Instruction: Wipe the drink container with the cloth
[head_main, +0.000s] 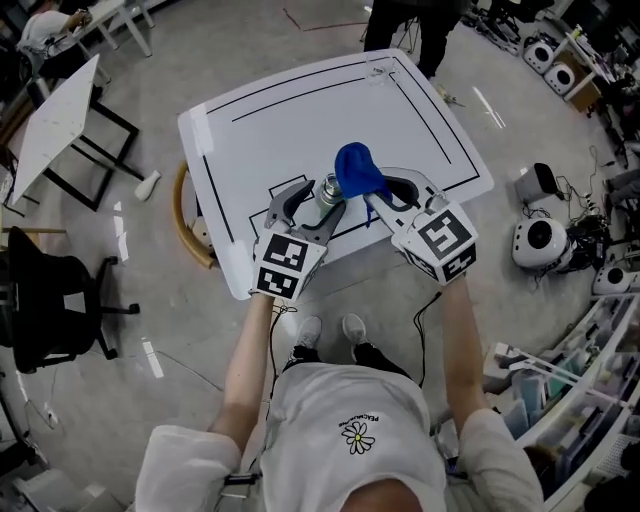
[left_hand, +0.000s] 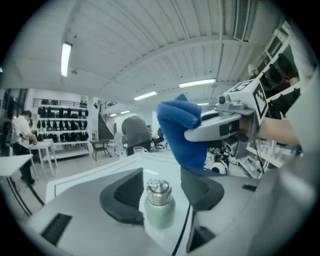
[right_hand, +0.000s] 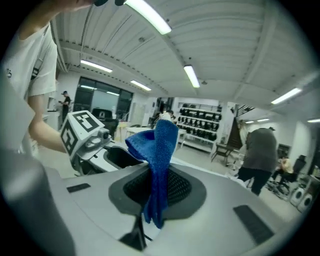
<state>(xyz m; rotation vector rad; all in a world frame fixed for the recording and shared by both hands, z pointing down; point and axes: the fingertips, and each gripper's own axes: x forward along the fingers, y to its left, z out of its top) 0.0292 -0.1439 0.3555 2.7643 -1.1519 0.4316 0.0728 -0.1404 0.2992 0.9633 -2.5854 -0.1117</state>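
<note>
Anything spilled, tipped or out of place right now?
Nothing stands out. The capped bottle stands upright between the left hand-held gripper's jaws, the right hand-held gripper holds the blue cloth, and the table looks dry.

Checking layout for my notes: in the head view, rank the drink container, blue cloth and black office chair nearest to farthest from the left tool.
1. The drink container, between the left tool's jaws.
2. The blue cloth, just right, in the right tool.
3. The black office chair, far left on the floor.
</note>
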